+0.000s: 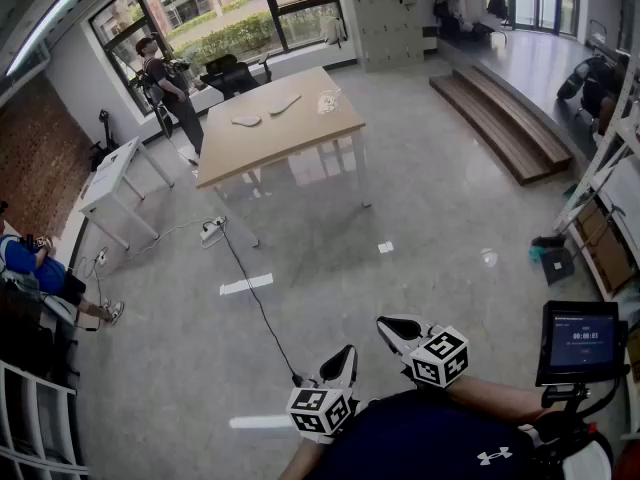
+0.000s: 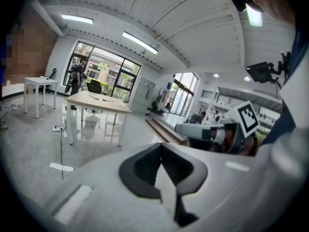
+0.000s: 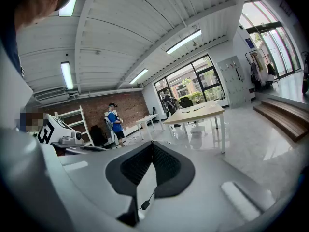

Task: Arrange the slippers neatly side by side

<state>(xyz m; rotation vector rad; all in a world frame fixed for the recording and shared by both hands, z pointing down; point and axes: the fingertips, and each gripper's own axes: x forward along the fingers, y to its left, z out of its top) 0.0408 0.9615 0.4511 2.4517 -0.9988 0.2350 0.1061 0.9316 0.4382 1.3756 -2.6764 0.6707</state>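
On the wooden table (image 1: 290, 143) across the room lie the two slippers (image 1: 246, 121), one near its far left corner and the second (image 1: 285, 104) just beside it toward the middle. They sit apart and at different angles, so we judge the task not yet begun.

We stand well away from the table. Our left gripper (image 1: 340, 365) is clenched with nothing between its jaws, and our right gripper (image 1: 401, 330) is clenched on nothing too.

A cable (image 1: 255, 298) runs across the floor from a power strip (image 1: 211, 230) by the table's near left leg toward us, and we could catch a foot on it as we approach. A person (image 1: 170, 88) stands just beyond the table's far left corner and could be in our way. The slippers look thin and flat, so pinching one may only push it along the tabletop.

From this far we cannot tell which slipper is for which foot, or which way up either lies. Beside them, toward the table's right edge, a clear object (image 1: 328, 99) is too small to identify.
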